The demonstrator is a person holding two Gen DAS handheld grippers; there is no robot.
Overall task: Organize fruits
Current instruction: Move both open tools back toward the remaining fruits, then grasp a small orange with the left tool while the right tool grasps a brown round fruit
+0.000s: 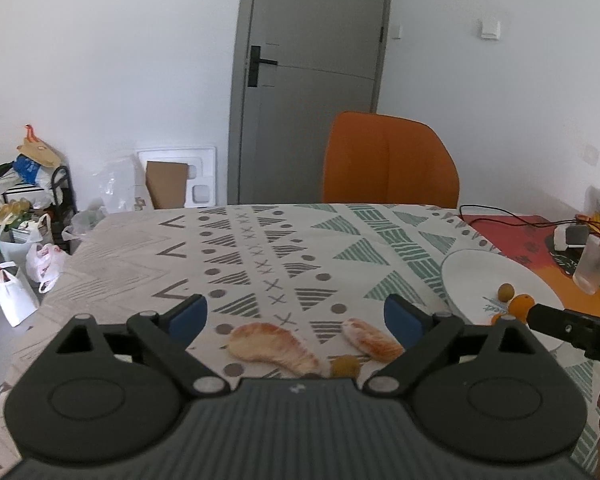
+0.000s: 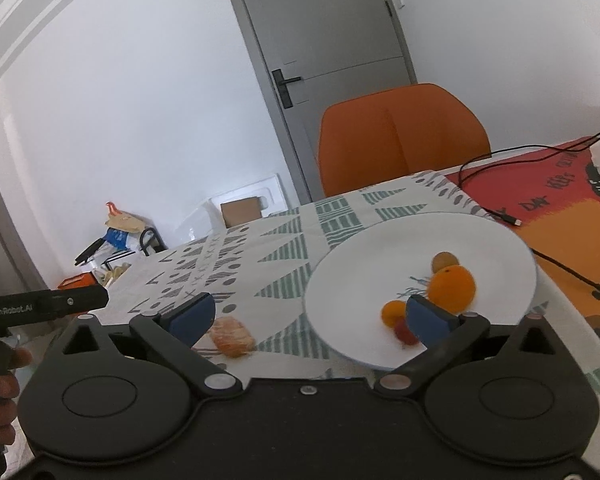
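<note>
White walls and a grey door (image 1: 308, 80) back the scene, with an orange chair (image 1: 390, 160) pushed against the far edge of the surface (image 1: 260, 248), which wears a patterned cloth.

From the left wrist camera, the left claw (image 1: 296, 316) is spread wide over the near part of the cloth, holding nothing. Between its blue fingers (image 1: 188, 316) lie two peeled segments: a large one (image 1: 272, 346) at 6 o'clock and a smaller one (image 1: 370, 338) toward 5 o'clock, just beside the right-hand finger. A small brown fruit (image 1: 344, 366) sits between the two segments, at the claw body's edge. Cloth ahead of the fingers runs bare toward 12 o'clock up to the chair. The surface's left edge drops off at 9 o'clock, where bags (image 1: 16, 292) stand on the floor.

A white plate (image 1: 472, 276) lies at 3 o'clock, near the boundary where the patterned cloth meets a red and orange mat (image 1: 540, 248). On the plate's near side sit a brown fruit (image 1: 506, 291) and an orange (image 1: 521, 305).

From the right wrist camera, the right claw (image 2: 310, 314) is also spread and empty. Its right finger hangs over the plate's (image 2: 360, 276) near rim, just beside a large orange (image 2: 452, 286), a smaller orange (image 2: 394, 312) and a red fruit (image 2: 404, 332); a brown fruit (image 2: 444, 262) lies behind the large orange. The plate's left half is bare. One segment (image 2: 232, 338) rests on the cloth at 7 o'clock, off the plate, near the left finger. A black cable (image 2: 540, 256) trails across the mat beyond the plate's right rim.
</note>
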